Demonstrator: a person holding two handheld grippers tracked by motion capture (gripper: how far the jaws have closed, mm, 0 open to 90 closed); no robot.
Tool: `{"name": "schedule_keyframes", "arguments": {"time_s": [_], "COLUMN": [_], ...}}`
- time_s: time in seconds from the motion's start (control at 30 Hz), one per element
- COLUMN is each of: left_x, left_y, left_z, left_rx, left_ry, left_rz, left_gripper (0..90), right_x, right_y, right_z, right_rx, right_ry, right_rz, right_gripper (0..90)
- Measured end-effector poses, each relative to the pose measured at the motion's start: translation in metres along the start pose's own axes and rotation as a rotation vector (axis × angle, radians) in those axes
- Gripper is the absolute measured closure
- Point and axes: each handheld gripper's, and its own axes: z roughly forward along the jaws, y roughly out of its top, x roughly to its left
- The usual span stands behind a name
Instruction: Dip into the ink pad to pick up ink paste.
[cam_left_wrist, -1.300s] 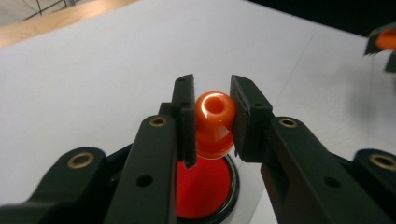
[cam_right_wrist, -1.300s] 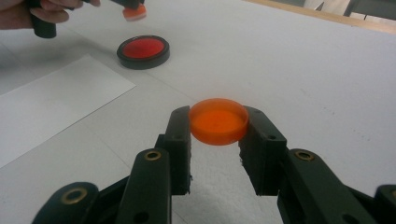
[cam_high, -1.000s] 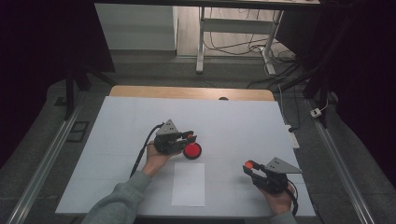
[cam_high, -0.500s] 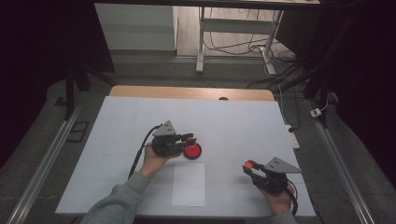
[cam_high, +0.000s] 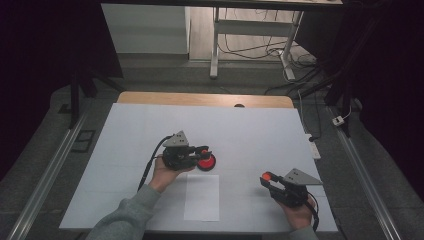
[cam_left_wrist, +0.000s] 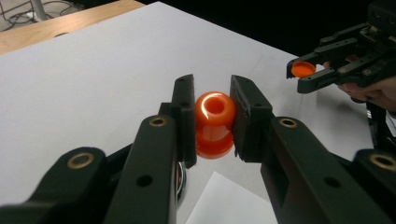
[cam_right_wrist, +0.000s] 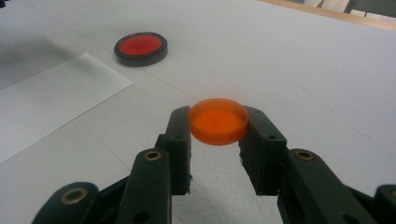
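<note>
So at this point we had the left gripper (cam_high: 202, 151) out near the middle of the white table (cam_high: 260, 130), jaws pinching a little orange bottle (cam_left_wrist: 214, 123) by its sides. In the left gripper view we could look straight down the bottle's open mouth, the two black pads pressed against it on either side, and the bottle looked to be held just above the table surface. Right under and beside it sat the black dish with the red middle (cam_high: 206, 162), which from the high view was touching or nearly touching the jaw tips, hard to tell which.

Our right gripper (cam_high: 267, 178) was well off toward the near right corner, jaws closed on a flat orange cap (cam_right_wrist: 218, 120), gripping it by the rim and holding it level and clear of the table. In the right gripper view the dish (cam_right_wrist: 140, 48) sat farther off to the upper left, with the sheet of white paper (cam_right_wrist: 51, 100) lying flat between it and us. From above, that paper (cam_high: 202, 197) lay near the front edge, between our two hands
</note>
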Motion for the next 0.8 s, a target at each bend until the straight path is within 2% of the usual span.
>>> {"name": "schedule_keyframes", "arguments": {"time_s": [0.4,0.8], "left_x": [-0.009,-0.024], "left_y": [-0.003,-0.01], "left_z": [-0.011,-0.026], "left_rx": [0.016,0.035], "left_ry": [-0.018,-0.029], "left_rz": [-0.008,0.008], "left_gripper": [72.5,72.4], "right_x": [0.0,-0.001], "right_y": [0.0,0.0], "right_z": [0.0,0.0], "right_rx": [0.002,0.003], "right_ry": [0.001,0.002], "right_rz": [-0.001,0.002], "right_gripper": [64.6,64.6]}}
